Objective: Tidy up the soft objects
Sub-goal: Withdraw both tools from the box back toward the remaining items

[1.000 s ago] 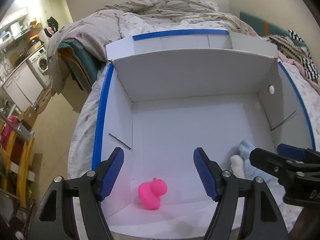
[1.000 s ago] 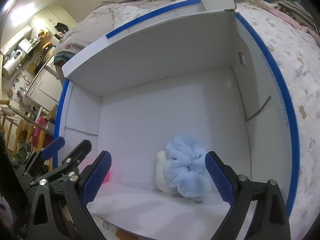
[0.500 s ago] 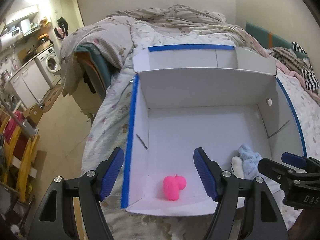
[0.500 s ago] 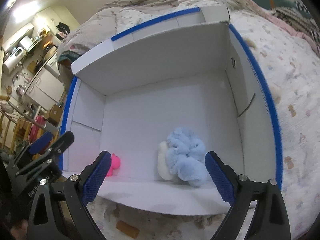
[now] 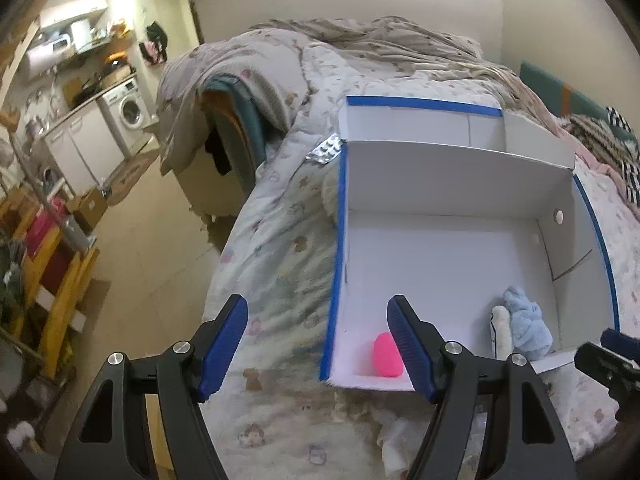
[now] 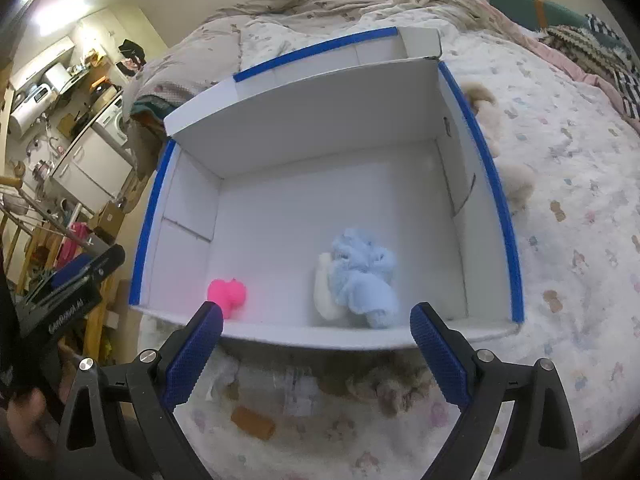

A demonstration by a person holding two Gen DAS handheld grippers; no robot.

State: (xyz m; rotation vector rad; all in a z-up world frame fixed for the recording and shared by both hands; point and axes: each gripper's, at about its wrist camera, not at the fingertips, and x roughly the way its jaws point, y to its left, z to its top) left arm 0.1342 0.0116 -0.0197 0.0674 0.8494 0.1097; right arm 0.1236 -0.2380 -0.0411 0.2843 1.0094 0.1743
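A big bed with a pale printed quilt (image 6: 568, 184) fills most of both views. On it sits a large white cardboard box with blue tape on its edges (image 6: 500, 200), open at the top. The box (image 5: 440, 264) has two soft things inside, both near its front wall.

The fluffy light blue soft toy (image 6: 364, 276) lies toward the right side of the box floor, and a small white soft piece (image 6: 323, 292) is touching its left side. The same blue toy (image 5: 526, 326) shows in the left view too. The little bright pink soft toy (image 6: 228, 292) sits apart from them, near the front left corner; in the left view the pink toy (image 5: 386, 354) is partly hidden by a gripper finger.

A cream fluffy plush toy (image 6: 516, 180) lies on the quilt just outside the right wall of the box.

The left gripper (image 5: 318, 346) hangs over the bed at the front left corner of the box, wide apart and holding nothing. The right gripper (image 6: 316, 354) hangs in front of the box, also wide apart and holding nothing.

A small brown cylinder (image 6: 253, 423) lies on the quilt in front of the box. A silver pill pack (image 5: 326, 148) lies by the back left corner.
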